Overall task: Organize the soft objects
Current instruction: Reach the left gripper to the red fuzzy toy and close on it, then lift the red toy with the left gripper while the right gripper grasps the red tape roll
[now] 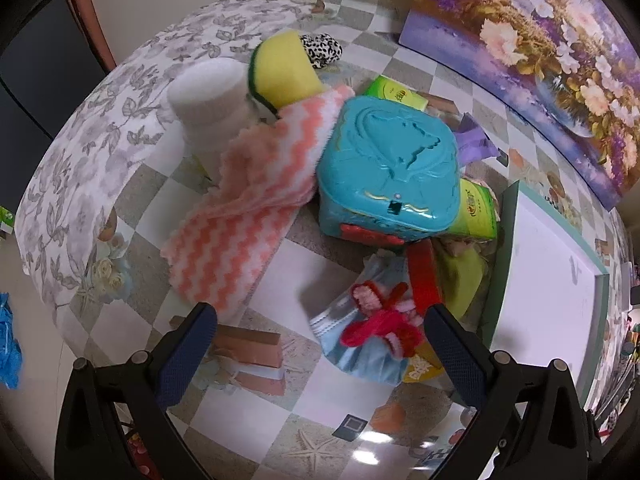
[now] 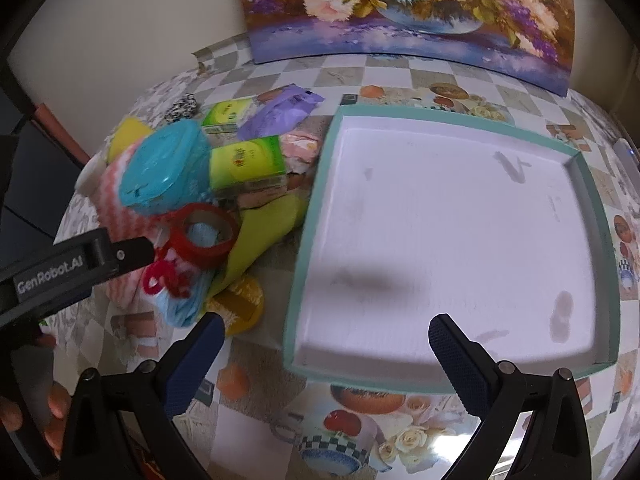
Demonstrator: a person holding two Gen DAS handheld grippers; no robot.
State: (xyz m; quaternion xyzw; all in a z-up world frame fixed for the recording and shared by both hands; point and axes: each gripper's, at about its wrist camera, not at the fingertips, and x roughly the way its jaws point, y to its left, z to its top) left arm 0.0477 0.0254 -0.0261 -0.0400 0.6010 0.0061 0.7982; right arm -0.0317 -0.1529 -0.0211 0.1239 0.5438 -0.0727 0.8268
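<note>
A heap of things lies on the checked table. In the left wrist view I see a pink-and-white zigzag cloth (image 1: 236, 216), a yellow sponge (image 1: 280, 74), a white foam block (image 1: 208, 100), a teal plastic case (image 1: 392, 168), a blue face mask (image 1: 360, 344) under red and pink pipe cleaners (image 1: 380, 320), and a red tape roll (image 1: 424, 276). My left gripper (image 1: 320, 328) hovers open just short of the mask. My right gripper (image 2: 324, 332) hangs open over the near edge of the white tray (image 2: 440, 220), which holds nothing.
Green tissue packs (image 2: 248, 160), a purple packet (image 2: 280, 114), a yellow-green cloth (image 2: 272, 220) and a yellow lid (image 2: 240, 300) sit beside the tray. A flower painting (image 2: 400, 8) leans on the wall behind. A leopard-print item (image 1: 320, 50) lies at the far edge.
</note>
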